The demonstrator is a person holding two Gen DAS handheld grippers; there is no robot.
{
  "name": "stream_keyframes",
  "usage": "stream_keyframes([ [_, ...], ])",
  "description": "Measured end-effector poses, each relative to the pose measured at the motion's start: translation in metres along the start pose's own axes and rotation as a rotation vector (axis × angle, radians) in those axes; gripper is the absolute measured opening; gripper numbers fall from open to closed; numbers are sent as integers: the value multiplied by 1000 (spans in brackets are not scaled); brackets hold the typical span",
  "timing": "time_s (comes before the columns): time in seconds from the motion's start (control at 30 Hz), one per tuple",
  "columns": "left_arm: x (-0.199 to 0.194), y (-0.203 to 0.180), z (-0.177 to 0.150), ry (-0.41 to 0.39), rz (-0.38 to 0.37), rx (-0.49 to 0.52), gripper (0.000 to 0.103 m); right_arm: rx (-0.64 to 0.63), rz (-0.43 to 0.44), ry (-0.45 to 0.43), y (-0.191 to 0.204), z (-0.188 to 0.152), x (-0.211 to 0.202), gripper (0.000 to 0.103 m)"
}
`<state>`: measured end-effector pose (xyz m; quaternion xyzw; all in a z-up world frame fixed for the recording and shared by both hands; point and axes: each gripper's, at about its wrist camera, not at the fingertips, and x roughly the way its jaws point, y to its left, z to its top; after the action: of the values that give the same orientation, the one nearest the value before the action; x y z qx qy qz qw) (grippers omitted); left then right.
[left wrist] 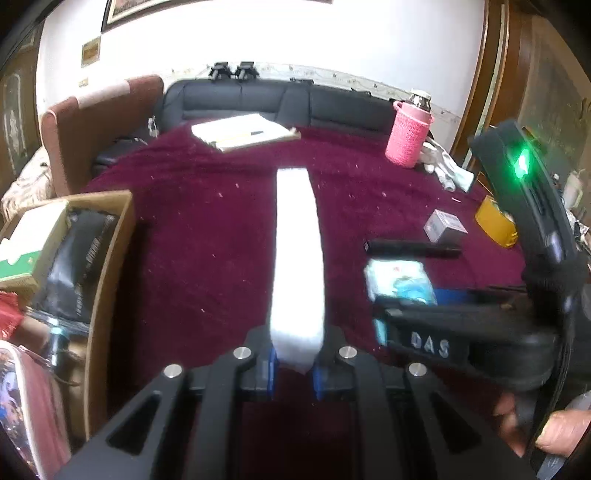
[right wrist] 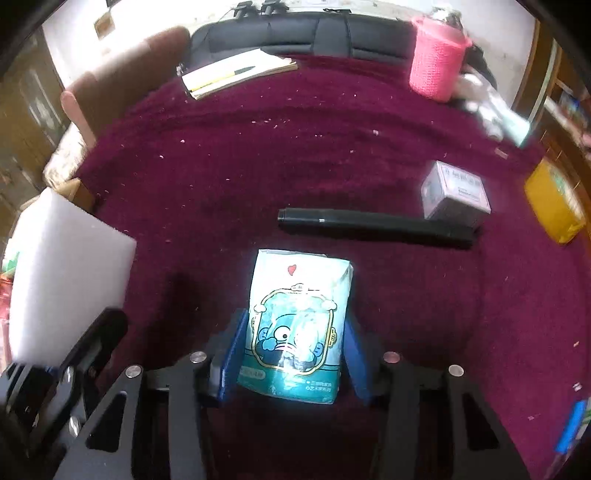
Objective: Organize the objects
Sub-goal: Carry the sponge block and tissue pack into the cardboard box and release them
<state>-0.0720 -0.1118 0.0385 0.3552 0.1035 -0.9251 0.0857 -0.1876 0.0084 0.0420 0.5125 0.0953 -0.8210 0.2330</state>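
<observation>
**Foam slab and tissue pack both gripped over the maroon cloth**

Cardboard box sits at the far left, holding dark items. Beside it, the left gripper clamps a white foam slab, held edge-on above the maroon cloth. Further right, the right gripper pinches a tissue pack. Beyond lie a black tube, a small grey box and a yellow packet.

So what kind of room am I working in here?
Likely a home living room: a black sofa and a brown armchair border the maroon cloth-covered table, with a framed picture on the wall.
</observation>
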Motion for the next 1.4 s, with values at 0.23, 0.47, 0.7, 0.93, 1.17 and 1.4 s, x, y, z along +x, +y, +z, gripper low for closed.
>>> stream_keyframes([
  [0.23, 1, -2, -1, 8, -26, -1, 13, 188, 161, -69, -43, -37, -24, 40],
  [0.47, 1, -9, -3, 4, -40, 19, 13, 308, 286, -140, -61, -85, -51, 40],
  [0.7, -21, -21, -7, -60, -20, 69, 13, 302, 283, -198, -57, -102, -77, 40],
  [0.93, -73, -27, -15, -161, 7, 130, 13, 285, 284, -224, -49, -110, -95, 40],
  [1.17, -123, -10, -22, -245, 40, 152, 14, 240, 308, -230, -19, -110, -104, 40],
  [1.4, -158, 25, -31, -313, 85, 122, 14, 173, 314, -226, 22, -102, -106, 40],
])
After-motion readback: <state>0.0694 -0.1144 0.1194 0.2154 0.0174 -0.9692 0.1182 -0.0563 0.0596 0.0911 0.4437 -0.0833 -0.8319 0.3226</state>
